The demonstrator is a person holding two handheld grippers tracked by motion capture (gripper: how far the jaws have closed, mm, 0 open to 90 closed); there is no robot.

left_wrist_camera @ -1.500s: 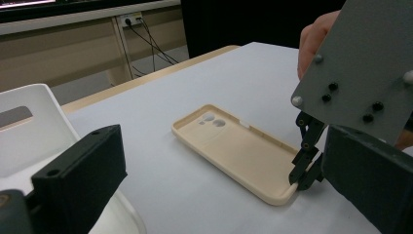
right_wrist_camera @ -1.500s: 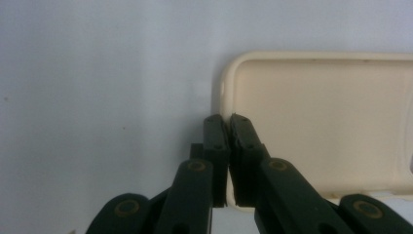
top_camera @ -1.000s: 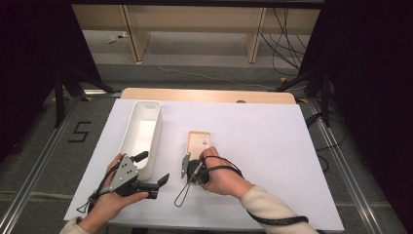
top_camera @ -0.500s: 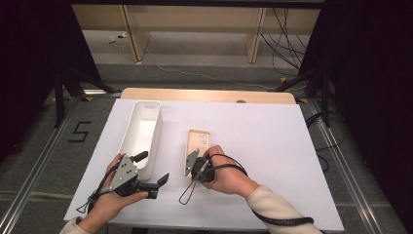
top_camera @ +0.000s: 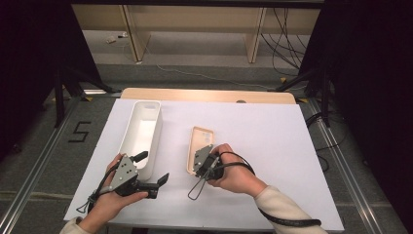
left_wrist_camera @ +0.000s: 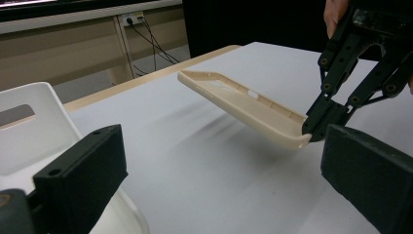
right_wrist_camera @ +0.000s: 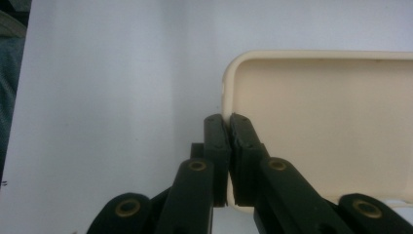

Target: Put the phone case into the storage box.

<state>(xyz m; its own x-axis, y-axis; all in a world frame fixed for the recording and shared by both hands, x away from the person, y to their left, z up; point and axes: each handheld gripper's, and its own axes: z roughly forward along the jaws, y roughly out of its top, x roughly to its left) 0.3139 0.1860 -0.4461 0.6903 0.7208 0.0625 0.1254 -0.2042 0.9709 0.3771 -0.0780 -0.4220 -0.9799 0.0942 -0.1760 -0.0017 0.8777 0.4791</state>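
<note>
Right hand-held gripper (top_camera: 197, 163) pinches the near edge of the beige phone case (top_camera: 200, 146), tilting it off the white counter (top_camera: 272, 146); its pinched rim is hidden behind the jaws. Left hand-held gripper (top_camera: 153, 170) spread wide, beside the white bin (top_camera: 141, 131).

A plain cream-beige plastic phone case (top_camera: 199, 146) sits at the frame's centre. Left of it lies a plain white oblong plastic bin (top_camera: 141, 131). The table (top_camera: 272, 141) is white with a light wooden far edge. Both grippers (top_camera: 148, 170) (top_camera: 202, 157) are black with grey plates.
</note>
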